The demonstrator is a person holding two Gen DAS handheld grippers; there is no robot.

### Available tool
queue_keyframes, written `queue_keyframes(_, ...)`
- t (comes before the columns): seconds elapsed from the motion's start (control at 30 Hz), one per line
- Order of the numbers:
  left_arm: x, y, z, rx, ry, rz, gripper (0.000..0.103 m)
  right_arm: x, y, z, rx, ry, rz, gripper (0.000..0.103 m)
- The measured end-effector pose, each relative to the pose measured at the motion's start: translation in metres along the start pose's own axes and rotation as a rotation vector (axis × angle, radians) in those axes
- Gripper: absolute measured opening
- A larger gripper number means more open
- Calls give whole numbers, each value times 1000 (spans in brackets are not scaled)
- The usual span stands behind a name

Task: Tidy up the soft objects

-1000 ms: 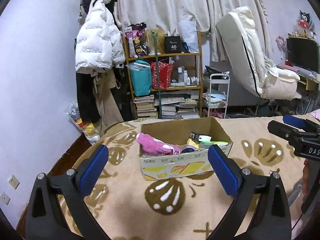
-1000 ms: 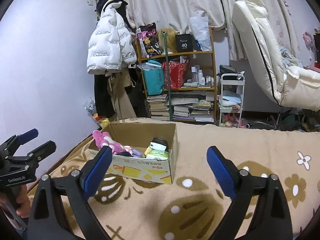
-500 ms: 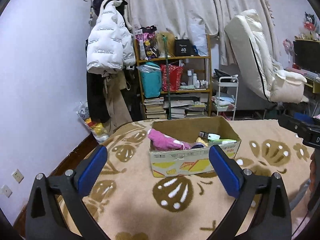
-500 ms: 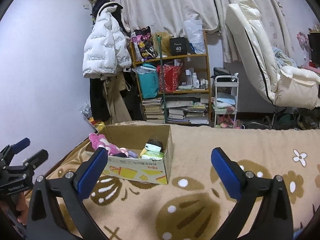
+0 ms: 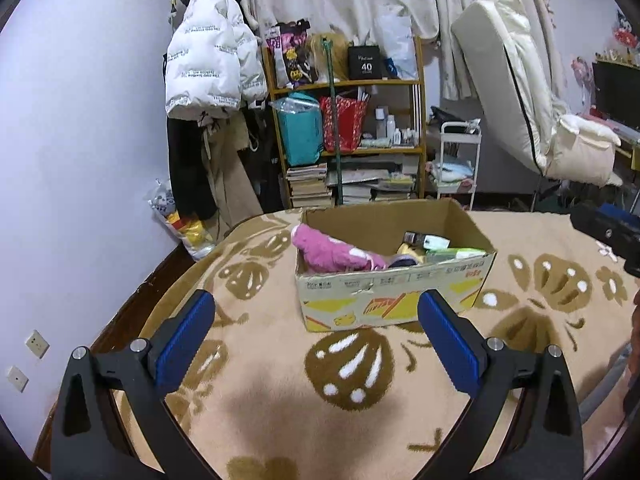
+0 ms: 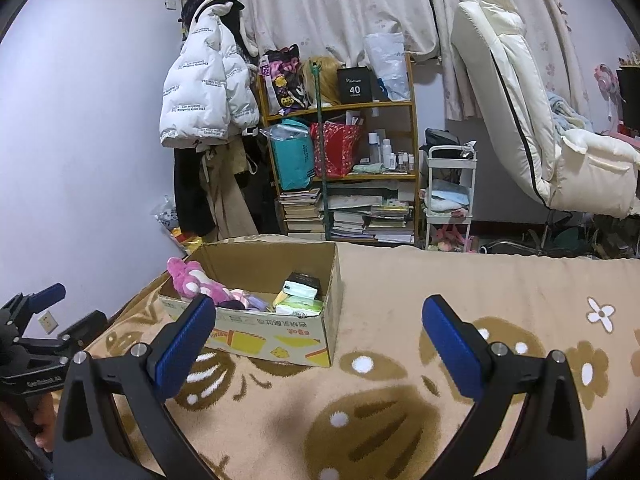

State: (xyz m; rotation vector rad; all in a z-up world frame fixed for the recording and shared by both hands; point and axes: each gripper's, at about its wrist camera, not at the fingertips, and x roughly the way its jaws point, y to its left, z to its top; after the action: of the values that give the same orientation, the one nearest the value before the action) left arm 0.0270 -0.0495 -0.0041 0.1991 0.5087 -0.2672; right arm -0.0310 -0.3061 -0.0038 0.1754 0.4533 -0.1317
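Cardboard forms the box (image 5: 394, 292), which is set on a beige blanket (image 5: 280, 364) patterned with brown shapes. Inside the box, a pink plush (image 5: 332, 254) is laid against the left end, its head raised over the rim in the right wrist view (image 6: 188, 278). Beside it, toward the other end, a few green and white packets (image 6: 298, 300) and a small dark box (image 6: 306, 279) are packed together; a yellow item is glimpsed among them from the left wrist view, too hidden to be named.

Nothing is held by the left gripper (image 5: 316, 344): its jaws are spread wide above the blanket, just short of the box's near wall. The right gripper (image 6: 320, 346) is likewise held with jaws spread wide and empty, with the box ahead and to its left. Each gripper is seen at the edge of the other's view.

Behind the bed, a wooden shelf (image 6: 340, 152) is crowded with books, bags and bottles. A white jacket (image 6: 204, 96) is hung to its left, and a small white cart (image 6: 450, 196) is placed to its right, next to a cream recliner (image 6: 536, 128).
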Motion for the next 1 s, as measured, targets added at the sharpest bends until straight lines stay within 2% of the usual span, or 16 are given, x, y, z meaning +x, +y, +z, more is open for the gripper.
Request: queue_keyframes(1.0,0,0,-3,-22,-4,-1,101,6,0,0,-9,6,-3,103)
